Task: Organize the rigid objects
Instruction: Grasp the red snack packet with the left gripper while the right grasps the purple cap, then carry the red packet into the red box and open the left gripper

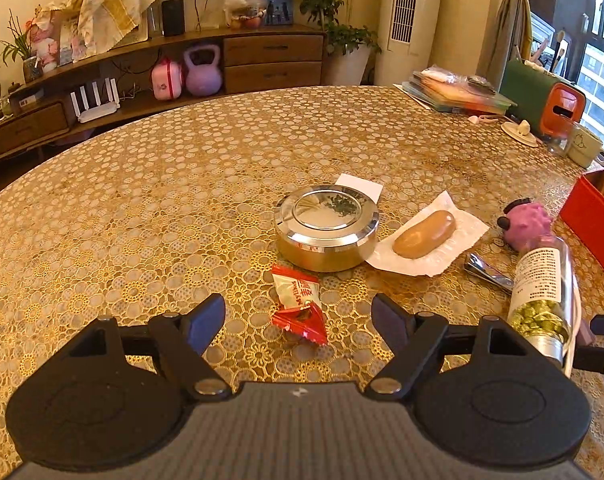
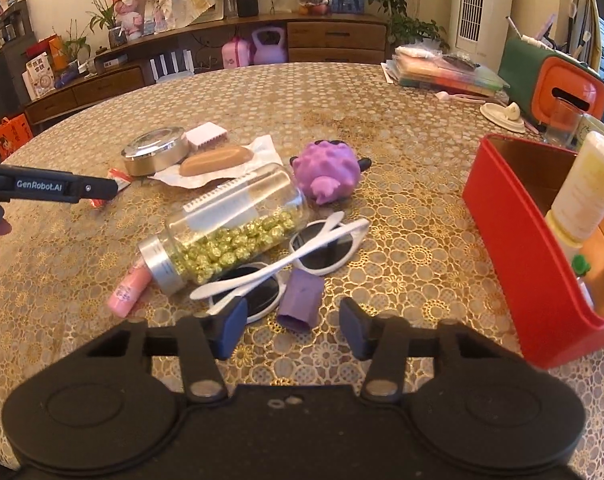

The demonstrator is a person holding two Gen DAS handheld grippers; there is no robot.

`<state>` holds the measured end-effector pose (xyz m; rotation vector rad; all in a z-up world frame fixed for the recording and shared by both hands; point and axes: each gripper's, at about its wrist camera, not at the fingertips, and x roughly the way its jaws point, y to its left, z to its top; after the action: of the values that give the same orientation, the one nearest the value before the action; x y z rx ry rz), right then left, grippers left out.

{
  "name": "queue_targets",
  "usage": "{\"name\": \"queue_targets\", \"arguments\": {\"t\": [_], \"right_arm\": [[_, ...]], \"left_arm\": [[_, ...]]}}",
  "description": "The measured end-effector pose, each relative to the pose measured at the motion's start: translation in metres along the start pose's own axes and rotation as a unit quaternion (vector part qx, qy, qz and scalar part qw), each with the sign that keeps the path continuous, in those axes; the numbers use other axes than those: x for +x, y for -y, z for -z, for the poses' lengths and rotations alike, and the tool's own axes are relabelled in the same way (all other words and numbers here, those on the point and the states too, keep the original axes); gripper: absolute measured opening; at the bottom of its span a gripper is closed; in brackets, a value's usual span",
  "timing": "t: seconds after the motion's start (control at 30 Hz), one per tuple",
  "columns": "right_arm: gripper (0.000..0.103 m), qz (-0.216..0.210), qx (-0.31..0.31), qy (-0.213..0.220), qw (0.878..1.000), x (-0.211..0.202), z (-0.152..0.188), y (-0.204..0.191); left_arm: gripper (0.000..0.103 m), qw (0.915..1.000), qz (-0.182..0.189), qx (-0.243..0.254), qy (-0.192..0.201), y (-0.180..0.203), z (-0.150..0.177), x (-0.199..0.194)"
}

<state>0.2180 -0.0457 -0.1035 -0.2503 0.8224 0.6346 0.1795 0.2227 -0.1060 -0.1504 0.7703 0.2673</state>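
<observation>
My left gripper (image 1: 299,312) stands open low over the table, with a red and white candy wrapper (image 1: 299,304) lying between its fingertips, untouched. Beyond it sit a round metal tin (image 1: 326,227) and a brown oval bar (image 1: 424,234) on white paper. My right gripper (image 2: 293,314) is open around a small purple tube (image 2: 301,295); a gap shows at each pad. Just past it lie white sunglasses (image 2: 285,264), a glass jar of gold balls (image 2: 225,228), a pink tube (image 2: 127,290) and a purple spiky toy (image 2: 329,174).
A red box (image 2: 498,224) at the right holds a cream bottle (image 2: 586,188). A nail clipper (image 1: 488,272) lies by the jar. Books (image 2: 446,72), a green and orange case (image 2: 558,80), a lid and cups line the far right edge. A sideboard stands behind the table.
</observation>
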Motion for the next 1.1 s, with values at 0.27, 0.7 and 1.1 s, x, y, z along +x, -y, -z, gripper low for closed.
{"name": "queue_targets", "arguments": {"t": [0.27,0.7,1.1], "right_arm": [[0.038,-0.003,0.018,0.001,1.0,0.003,-0.002,0.003],[0.02,0.001,0.028,0.008,1.0,-0.006,0.001,0.007],[0.02,0.005,0.038,0.038,0.999,-0.046,0.004,0.019]], "left_arm": [[0.044,0.9998,0.004,0.019,-0.007,0.003,-0.001,0.01],[0.022,0.9997,0.006,0.024,-0.005,0.005,-0.002,0.007],[0.022,0.9993,0.025,0.027,0.01,0.024,-0.007,-0.034]]}}
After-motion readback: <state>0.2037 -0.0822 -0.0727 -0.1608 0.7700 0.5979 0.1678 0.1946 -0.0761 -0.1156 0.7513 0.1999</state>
